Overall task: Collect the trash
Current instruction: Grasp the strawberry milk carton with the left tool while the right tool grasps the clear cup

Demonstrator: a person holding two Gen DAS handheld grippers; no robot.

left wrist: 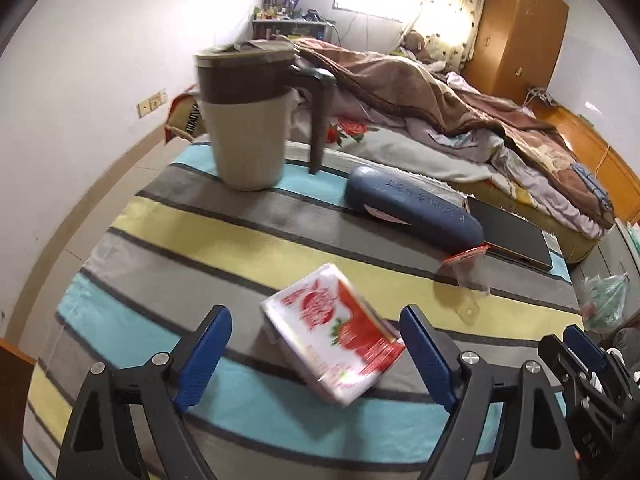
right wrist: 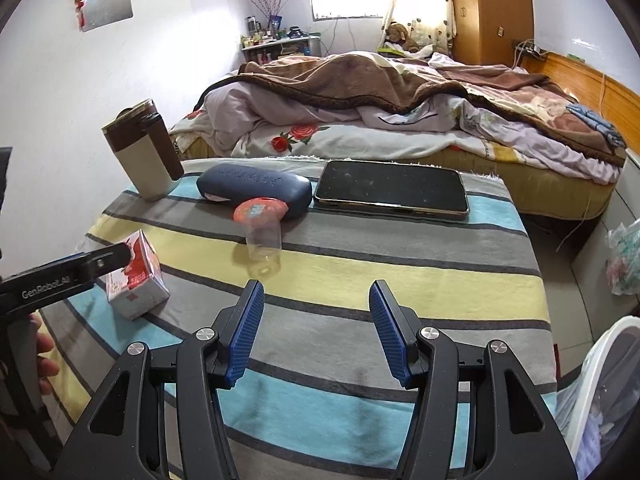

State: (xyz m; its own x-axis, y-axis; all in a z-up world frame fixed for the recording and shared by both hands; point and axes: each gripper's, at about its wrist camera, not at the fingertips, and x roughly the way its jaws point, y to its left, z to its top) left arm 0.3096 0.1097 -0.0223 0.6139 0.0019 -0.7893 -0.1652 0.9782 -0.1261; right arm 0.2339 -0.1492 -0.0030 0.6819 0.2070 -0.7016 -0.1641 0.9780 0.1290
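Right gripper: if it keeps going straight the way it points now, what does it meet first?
Most likely the clear plastic cup with the red foil lid, lying on the striped cloth just ahead of the open right gripper. Depth is hard to judge; it may pass slightly right of it.

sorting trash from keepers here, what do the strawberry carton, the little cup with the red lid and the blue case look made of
Strawberry carton: coated paperboard by the look, with folded edges and glossy print.
Little cup: clear thin plastic, since the stripes show through it; its red lid looks like peel-off foil or film.
Blue case: matte dark blue with embossed lettering, probably a hard shell in leatherette, though that is uncertain.
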